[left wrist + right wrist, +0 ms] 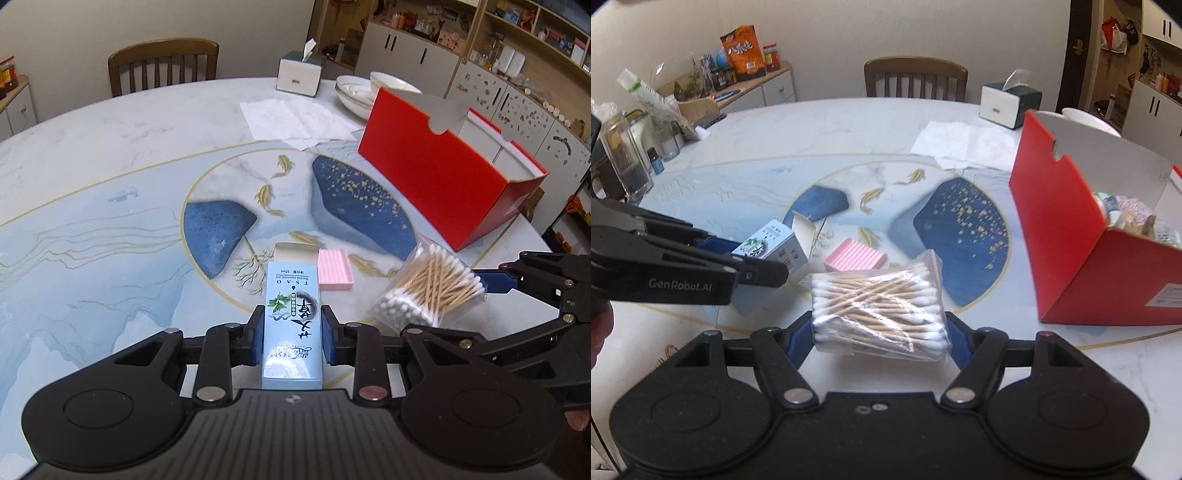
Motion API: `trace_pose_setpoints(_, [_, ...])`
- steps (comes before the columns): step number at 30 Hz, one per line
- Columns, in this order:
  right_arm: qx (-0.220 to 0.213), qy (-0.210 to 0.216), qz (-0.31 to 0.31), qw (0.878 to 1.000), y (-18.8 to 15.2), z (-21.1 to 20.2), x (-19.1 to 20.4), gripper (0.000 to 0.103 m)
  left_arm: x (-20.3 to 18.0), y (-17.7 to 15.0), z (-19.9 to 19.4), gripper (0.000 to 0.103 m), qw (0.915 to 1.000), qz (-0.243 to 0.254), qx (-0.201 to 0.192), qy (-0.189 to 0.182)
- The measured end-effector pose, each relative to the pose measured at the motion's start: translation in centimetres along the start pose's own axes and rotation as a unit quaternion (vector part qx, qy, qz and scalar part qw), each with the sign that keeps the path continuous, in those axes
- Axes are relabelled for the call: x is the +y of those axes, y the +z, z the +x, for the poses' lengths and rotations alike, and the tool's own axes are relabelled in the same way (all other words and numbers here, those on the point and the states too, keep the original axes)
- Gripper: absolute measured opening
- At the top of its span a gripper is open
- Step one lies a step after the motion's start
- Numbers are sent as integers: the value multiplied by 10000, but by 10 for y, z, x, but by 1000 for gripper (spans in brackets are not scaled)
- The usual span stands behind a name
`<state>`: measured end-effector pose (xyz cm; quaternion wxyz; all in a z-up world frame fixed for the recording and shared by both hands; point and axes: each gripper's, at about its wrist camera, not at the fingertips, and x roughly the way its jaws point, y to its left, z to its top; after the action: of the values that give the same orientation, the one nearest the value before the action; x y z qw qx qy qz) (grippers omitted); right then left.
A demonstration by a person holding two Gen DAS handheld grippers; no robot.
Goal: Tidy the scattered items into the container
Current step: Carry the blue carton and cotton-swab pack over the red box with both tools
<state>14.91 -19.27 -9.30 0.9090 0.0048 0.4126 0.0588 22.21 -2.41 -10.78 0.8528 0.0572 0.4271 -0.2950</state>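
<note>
**Both grippers loaded over the painted table**

Your left gripper (293, 328) is clamped on a pale blue carton (291, 314), its blue pads pressing the long sides; the carton's open end flap points to 12 o'clock, away from you. In the right wrist view the same gripper (764, 271) reaches in from 9 o'clock with the carton (772, 247) pinched at its tip.

Just past the carton, toward 1 o'clock in the left wrist view, a pink ribbed block (335, 268) lies flat on the marble table (110, 155), untouched.

Your right gripper (879, 332) is closed on a clear bag of cotton swabs (877, 308), jaws partly apart with the bag squeezed between them and lifted off the tabletop. From the left wrist camera that bag (430, 286) sits at 3 o'clock.

The red box (1067, 236), your container, stands open at 2 o'clock on the right side of the table, several small items already inside. White paper sheets (964, 142) lie beyond it, near a tissue box (1010, 105), with a wooden chair (916, 77) at 12 o'clock.
</note>
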Motion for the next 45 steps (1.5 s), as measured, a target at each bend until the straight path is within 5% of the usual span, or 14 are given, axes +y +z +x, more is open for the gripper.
trace_pose_setpoints(21, [-431,-229,395,9980,22,-63,-64,71,-68,42,-42,29,9984,100,-400,-384])
trace_pose_setpoints(45, [-652,-326,449,9963,44,-86,-172,71,-162,106,-8,29,9956,284,-694,-559])
